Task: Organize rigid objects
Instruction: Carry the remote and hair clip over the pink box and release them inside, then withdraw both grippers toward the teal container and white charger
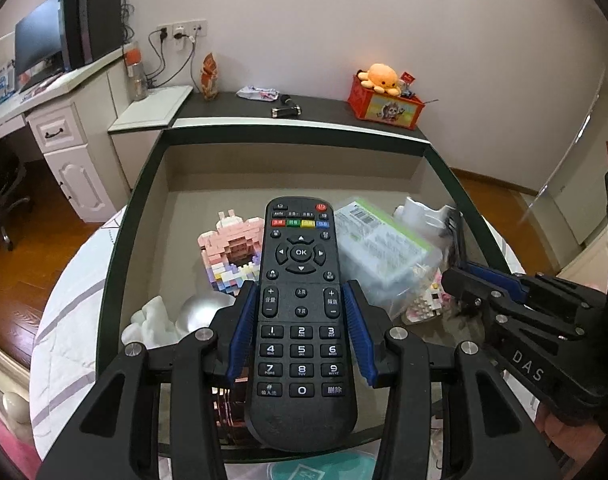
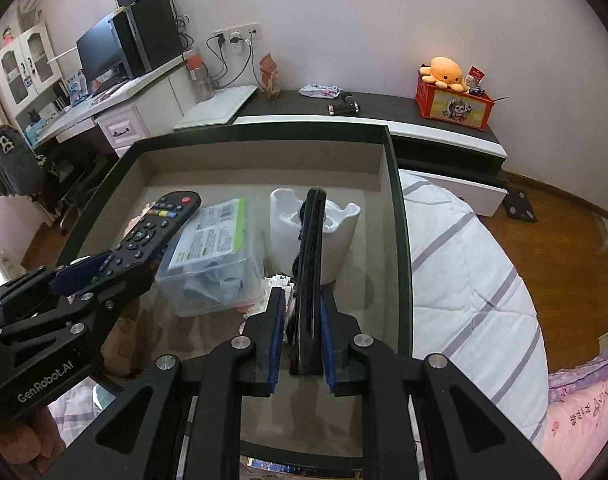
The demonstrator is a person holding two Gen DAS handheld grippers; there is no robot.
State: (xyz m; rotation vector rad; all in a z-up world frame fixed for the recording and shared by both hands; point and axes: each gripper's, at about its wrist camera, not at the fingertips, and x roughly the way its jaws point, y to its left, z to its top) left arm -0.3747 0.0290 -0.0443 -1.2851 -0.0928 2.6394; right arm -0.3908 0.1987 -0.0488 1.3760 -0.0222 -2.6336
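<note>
Two grippers hung over the dark-rimmed storage box (image 1: 144, 184); left gripper (image 1: 301, 332) clamped a black remote (image 1: 301, 300), coloured buttons up; right gripper (image 2: 301, 344) pinched a slim glossy black device (image 2: 310, 264) edge-on, above the white holder (image 2: 280, 224).

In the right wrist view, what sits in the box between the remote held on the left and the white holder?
A clear plastic container with a green-edged label, lying on the box floor between the remote and the white holder; the right wrist view shows it plainly.

Two remotes (image 1: 301, 320), one in each tongs; beyond them one clear box (image 2: 216, 256), one white holder (image 2: 336, 232), one brick model (image 1: 232, 252).
</note>
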